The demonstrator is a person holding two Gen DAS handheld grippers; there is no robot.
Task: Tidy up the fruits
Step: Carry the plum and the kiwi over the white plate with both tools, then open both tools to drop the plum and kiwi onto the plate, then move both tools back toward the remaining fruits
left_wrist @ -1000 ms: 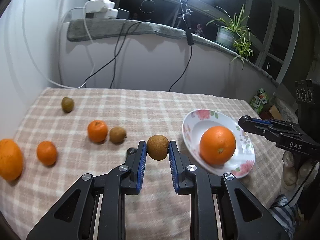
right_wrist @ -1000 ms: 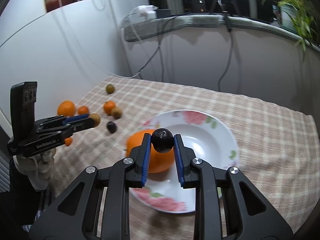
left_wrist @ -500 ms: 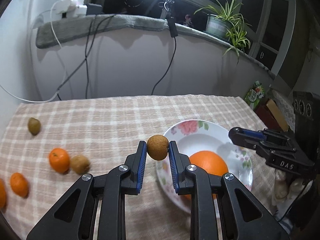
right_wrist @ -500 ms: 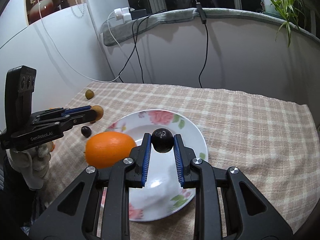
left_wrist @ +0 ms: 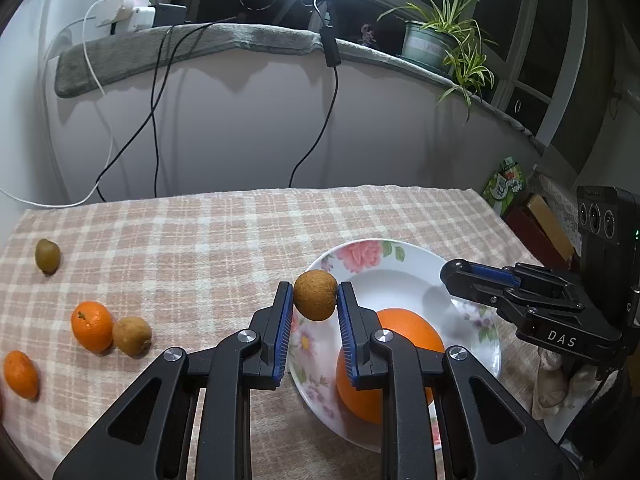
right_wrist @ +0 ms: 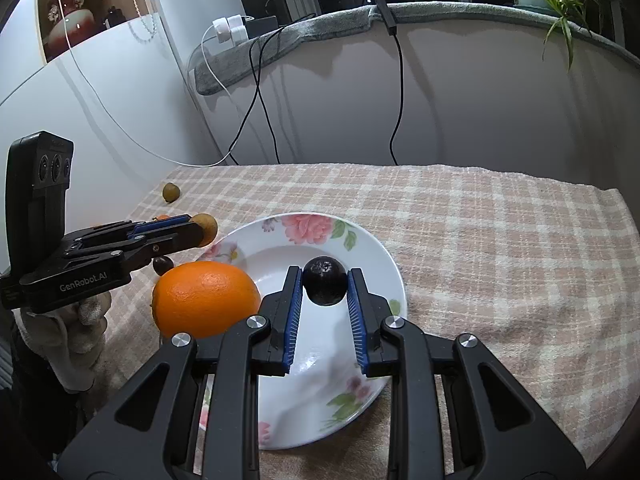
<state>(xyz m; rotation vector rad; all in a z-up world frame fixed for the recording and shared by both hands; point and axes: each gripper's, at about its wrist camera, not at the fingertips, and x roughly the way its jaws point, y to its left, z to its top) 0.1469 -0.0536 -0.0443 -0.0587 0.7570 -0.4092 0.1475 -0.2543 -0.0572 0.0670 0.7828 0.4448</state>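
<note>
The left tongs (left_wrist: 315, 302) are clenched on a small brown fruit (left_wrist: 315, 295), gripped across its widest part so it cannot roll out between the blue pads. The right tongs (right_wrist: 324, 292) grasp a small dark fruit (right_wrist: 324, 286) in the same way. Both fruits are carried clear of the worktop (left_wrist: 208, 240), each tilted downward toward the floral plate (right_wrist: 360, 248), which judging by the task is the collection point.

In the left wrist view the brown fruit hangs over the plate's 9 o'clock rim. In the right wrist view the dark fruit hangs over the plate's centre. A large orange (right_wrist: 206, 299) already sits at the plate's 9 o'clock side as the right wrist view shows it, leaving the centre and the 3 o'clock side free for a release.

Fruit not yet collected lies on the worktop at 9 o'clock of the left tongs: two small oranges (left_wrist: 92, 325), a second brown fruit (left_wrist: 132, 336) touching one of them, and a green-brown fruit (left_wrist: 48, 256) well apart at 10 o'clock.

Compared with one second ago, both grips are unchanged. The left tongs have travelled from the open cloth to the plate rim, so the loose fruit has slid toward the left edge of that view. The right tongs have shifted from above the large orange to the bare centre of the plate.
</note>
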